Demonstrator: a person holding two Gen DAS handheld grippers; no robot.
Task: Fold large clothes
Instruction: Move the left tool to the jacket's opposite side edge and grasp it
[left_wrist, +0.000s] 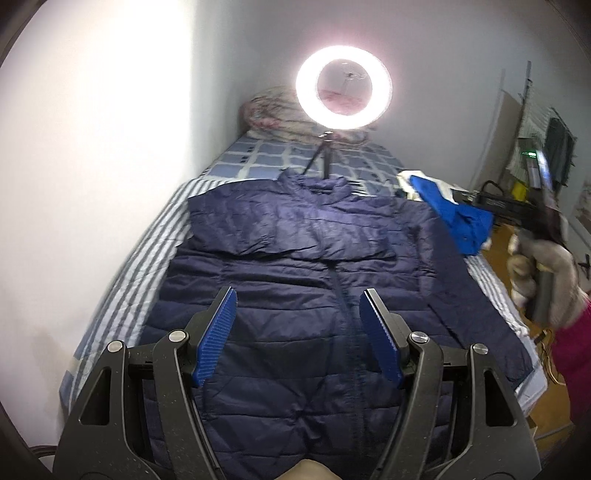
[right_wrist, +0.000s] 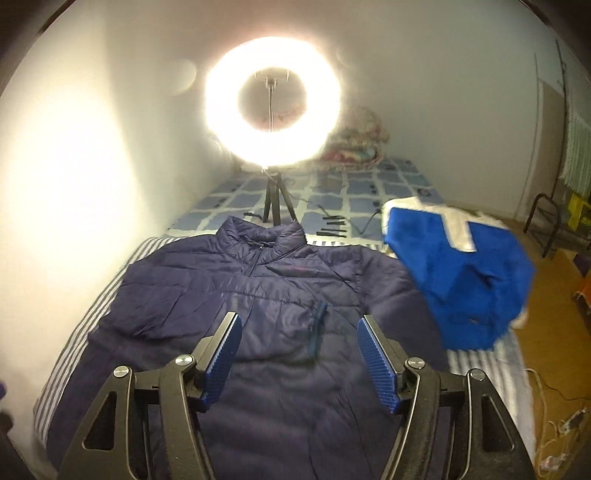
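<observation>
A navy quilted puffer jacket (left_wrist: 295, 266) lies flat, front up, on the bed, collar toward the far end. Its left sleeve is folded across the chest; the right sleeve lies out toward the bed's right edge. It also shows in the right wrist view (right_wrist: 258, 295). My left gripper (left_wrist: 297, 314) is open and empty, above the jacket's lower middle. My right gripper (right_wrist: 299, 339) is open and empty, above the jacket's chest. In the left wrist view the right gripper's body (left_wrist: 517, 210) is held in a gloved hand at the right.
A lit ring light (left_wrist: 343, 86) on a small tripod (right_wrist: 275, 199) stands on the bed beyond the collar. A blue and white garment (right_wrist: 461, 280) lies at the bed's right edge. Folded bedding (left_wrist: 273, 114) sits at the far end. A wall runs along the left.
</observation>
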